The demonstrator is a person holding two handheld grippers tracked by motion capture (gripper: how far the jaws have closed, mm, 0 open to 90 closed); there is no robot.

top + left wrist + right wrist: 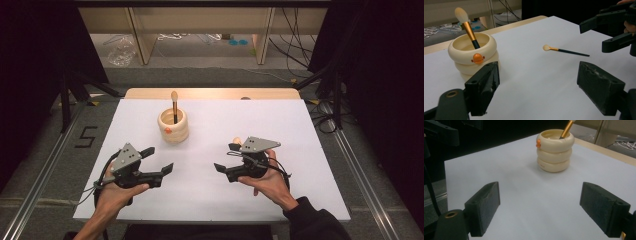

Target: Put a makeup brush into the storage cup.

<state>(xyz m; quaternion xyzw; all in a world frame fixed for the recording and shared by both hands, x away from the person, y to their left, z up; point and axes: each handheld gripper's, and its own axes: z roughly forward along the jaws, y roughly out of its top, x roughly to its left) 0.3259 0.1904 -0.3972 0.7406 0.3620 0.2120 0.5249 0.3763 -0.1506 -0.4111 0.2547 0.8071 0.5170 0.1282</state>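
A cream ringed holder [173,125] with an orange knob stands at the middle left of the white table [280,120]. One makeup brush [174,102] stands upright in it, bristles up. A second brush [564,50] lies flat on the table, and in the high view its tip [237,141] peeks out just behind my right gripper. My left gripper [158,160] is open and holds nothing, a little in front of the holder [472,53]. My right gripper [226,157] is open too, facing the holder [555,150] from farther right, with nothing between its jaws.
A wooden strip [210,93] runs along the table's far edge. Beyond it are shelving legs and loose cables [295,45] on the floor. Metal rails [45,165] flank the table on both sides. Bare white surface lies between the two grippers.
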